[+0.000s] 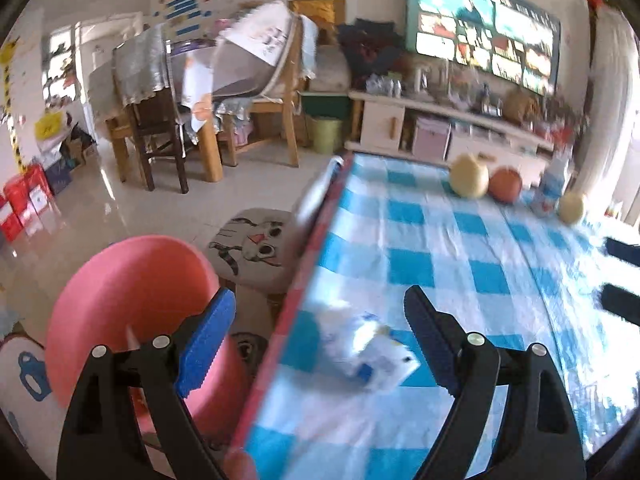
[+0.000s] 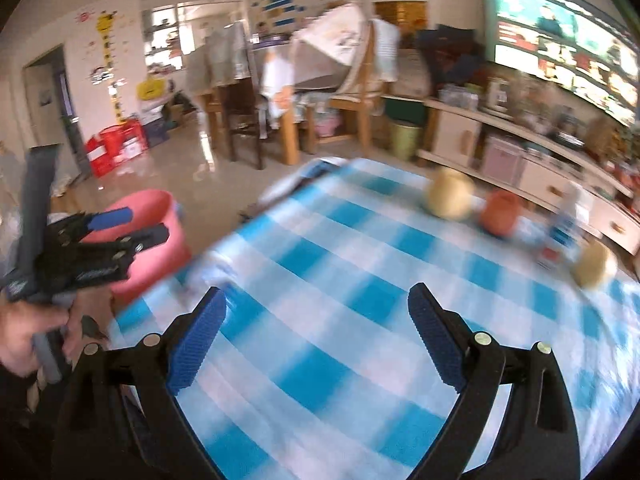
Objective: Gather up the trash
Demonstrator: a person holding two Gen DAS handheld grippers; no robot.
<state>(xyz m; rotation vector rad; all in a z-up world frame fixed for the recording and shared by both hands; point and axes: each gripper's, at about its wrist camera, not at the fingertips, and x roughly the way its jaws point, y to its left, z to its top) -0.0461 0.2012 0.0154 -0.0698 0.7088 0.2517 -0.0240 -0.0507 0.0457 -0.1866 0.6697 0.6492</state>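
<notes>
The left jaws (image 1: 320, 312) stand wide with nothing pressed between the blue pads (image 1: 206, 344). Under the gap lies a crumpled white and blue wrapper (image 1: 374, 360), blurred, resting on the desk (image 1: 480, 320) close to its near left edge. It sits nearer the right-hand finger than the left one and touches neither. The left finger hangs out past the desk edge, over a pink bin (image 1: 128, 300) that stands on the floor just beside the desk. Behind the bin is a stool (image 1: 252, 248) with a cartoon cat on its seat.

The right jaws (image 2: 316, 312) are also wide and hold nothing; only the blue and white checked cloth of the desk shows between them. To their left a hand (image 2: 28, 332) grips the other gripper, which points over the pink bin.

At the far end of the desk stand two pale round fruits (image 1: 469, 178) (image 1: 573, 208), an orange one (image 1: 506, 184) just beside the first, and a blue and white carton (image 1: 552, 188) between the orange one and the second pale one. Beyond are chairs (image 1: 152, 120), a green can (image 1: 326, 134), a low cabinet (image 1: 440, 132) and a lit screen (image 1: 480, 28).
</notes>
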